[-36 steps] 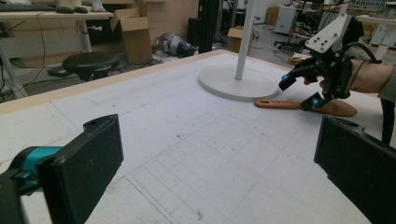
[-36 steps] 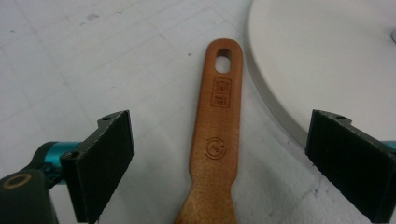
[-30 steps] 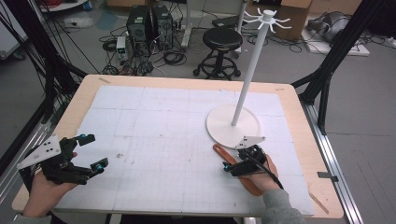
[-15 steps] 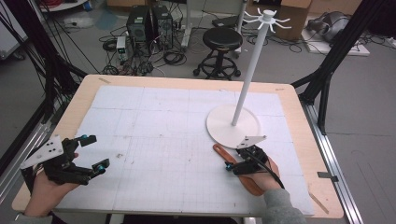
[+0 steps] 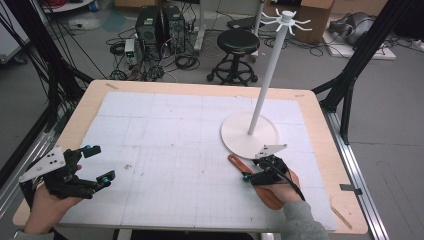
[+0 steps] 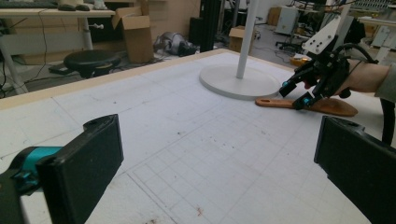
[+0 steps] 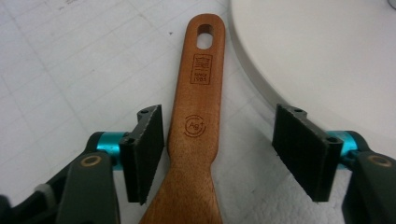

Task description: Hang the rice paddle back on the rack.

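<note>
Black jaws of the left gripper (image 5: 95,165) stand spread over bare mat near the table's (image 5: 320,120) front left corner, holding nothing. Toward the front right, the right gripper (image 7: 217,154) straddles the handle of the one wooden spatula (image 7: 198,116), which lies flat just beside the base of the single white stand (image 5: 250,134). Its jaws have just been closing, one pad at the handle, the other clear. The grasp seems under way; next comes squeezing, then lifting. Two grippers, one spatula, one stand.
</note>
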The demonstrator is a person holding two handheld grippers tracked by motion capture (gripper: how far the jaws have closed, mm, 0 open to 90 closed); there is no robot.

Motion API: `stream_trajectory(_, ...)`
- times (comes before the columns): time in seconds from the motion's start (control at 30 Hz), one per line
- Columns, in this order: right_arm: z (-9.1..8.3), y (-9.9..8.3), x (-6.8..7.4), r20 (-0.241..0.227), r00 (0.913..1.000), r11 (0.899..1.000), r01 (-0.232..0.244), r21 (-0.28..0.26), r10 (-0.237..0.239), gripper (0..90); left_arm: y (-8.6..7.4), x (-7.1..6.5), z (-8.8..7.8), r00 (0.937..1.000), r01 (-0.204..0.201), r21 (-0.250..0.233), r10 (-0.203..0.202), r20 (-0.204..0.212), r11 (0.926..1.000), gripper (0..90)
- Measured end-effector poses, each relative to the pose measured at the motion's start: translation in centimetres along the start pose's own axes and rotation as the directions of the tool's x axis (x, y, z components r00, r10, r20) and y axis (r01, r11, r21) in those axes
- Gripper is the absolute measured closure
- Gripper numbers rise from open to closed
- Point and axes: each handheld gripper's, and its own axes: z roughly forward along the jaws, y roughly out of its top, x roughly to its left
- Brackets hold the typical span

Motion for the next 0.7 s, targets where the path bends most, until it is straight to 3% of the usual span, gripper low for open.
stream_trajectory(0.27, -0.08, 0.13, 0.45, -0.001, 0.9995, 1.0, 0.031, 0.003, -0.031, 44.4, -0.01, -0.08, -0.25, 1.0, -0.003, -0.001, 0.003, -0.003, 1.0, 1.8)
stream_trajectory(0.5, -0.09, 0.06, 0.45, -0.012, 0.9996, 1.0, 0.024, -0.003, -0.024, 47.1, -0.58, 0.18, 0.08, 0.9999, 0.012, 0.023, -0.011, -0.005, 0.9997, 1.8)
stream_trajectory(0.7, -0.17, 0.09, 0.65, -0.023, 0.9992, 0.999, 0.034, -0.002, -0.034, 55.4, -0.48, 0.12, -0.05, 0.9999, 0.009, 0.017, -0.009, -0.005, 0.9998, 1.8)
